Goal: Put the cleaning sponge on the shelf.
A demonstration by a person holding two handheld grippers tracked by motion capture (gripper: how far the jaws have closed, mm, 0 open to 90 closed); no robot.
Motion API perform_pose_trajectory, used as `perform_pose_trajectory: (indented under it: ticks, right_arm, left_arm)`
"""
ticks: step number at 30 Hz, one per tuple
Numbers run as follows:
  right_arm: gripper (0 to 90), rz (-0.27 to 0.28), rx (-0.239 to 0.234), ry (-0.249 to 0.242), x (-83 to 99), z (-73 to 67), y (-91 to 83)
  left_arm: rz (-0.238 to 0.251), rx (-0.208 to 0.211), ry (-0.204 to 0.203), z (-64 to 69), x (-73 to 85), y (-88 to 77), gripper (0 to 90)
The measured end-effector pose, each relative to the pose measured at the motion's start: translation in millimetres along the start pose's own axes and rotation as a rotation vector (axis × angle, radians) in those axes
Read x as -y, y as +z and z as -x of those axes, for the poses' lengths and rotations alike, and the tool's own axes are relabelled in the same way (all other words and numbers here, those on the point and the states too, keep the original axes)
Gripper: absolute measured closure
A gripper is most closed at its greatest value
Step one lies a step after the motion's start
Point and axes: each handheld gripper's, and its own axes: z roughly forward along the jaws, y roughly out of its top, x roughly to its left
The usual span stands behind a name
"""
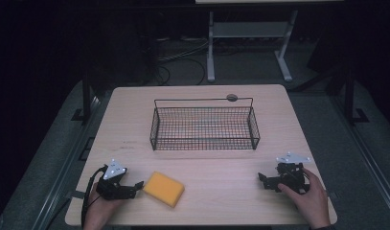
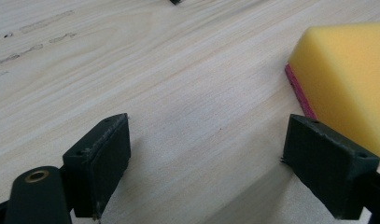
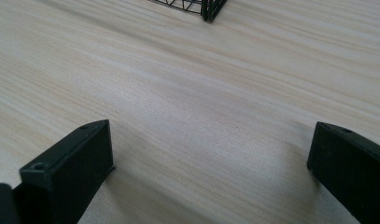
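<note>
Sponge [image 1: 164, 189], lying flat at the lower left of the table [image 1: 135, 110] just beside the spread left gripper [image 1: 135, 188], could skid away if one jaw nudges its edge, while the right gripper [image 1: 263, 181], also spread, hovers at the lower right, well short of the basket [image 1: 204, 128].

The room around the table [image 1: 135, 110] is very dark, almost black, and the high view looks a bit dim and grainy. The tabletop is the bright part, lit from above. In the gripper views the wood looks pale and washed out. Soft grey shadows lie under the black jaws. The yellow sponge [image 2: 351, 74] glows brightly and looks a little blurry. The far wood looks soft and smeared.
</note>
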Motion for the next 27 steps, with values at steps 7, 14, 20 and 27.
perform_pose_trajectory:
  ticks: [7, 14, 20, 27]
  right_arm:
    - [0.0, 0.0, 0.0, -0.001, 0.0, 0.1, 0.0]
    - [0.0, 0.0, 0.0, 0.0, 0.0, 0.0, 0.0]
    - [0.0, 0.0, 0.0, -0.001, 0.0, 0.1, 0.0]
    - [0.0, 0.0, 0.0, -0.001, 0.0, 0.1, 0.0]
  left_arm:
    - [-0.028, 0.001, 0.009, -1.5, -1.1, -8.9, 31.6]
    - [-0.035, 0.011, 0.012, 1.2, -5.0, -24.6, 67.1]
    - [-0.093, 0.052, 0.004, 9.9, -6.6, -32.7, 86.3]
    - [-0.123, 0.083, 0.024, 25.3, -3.8, -43.9, 89.5]
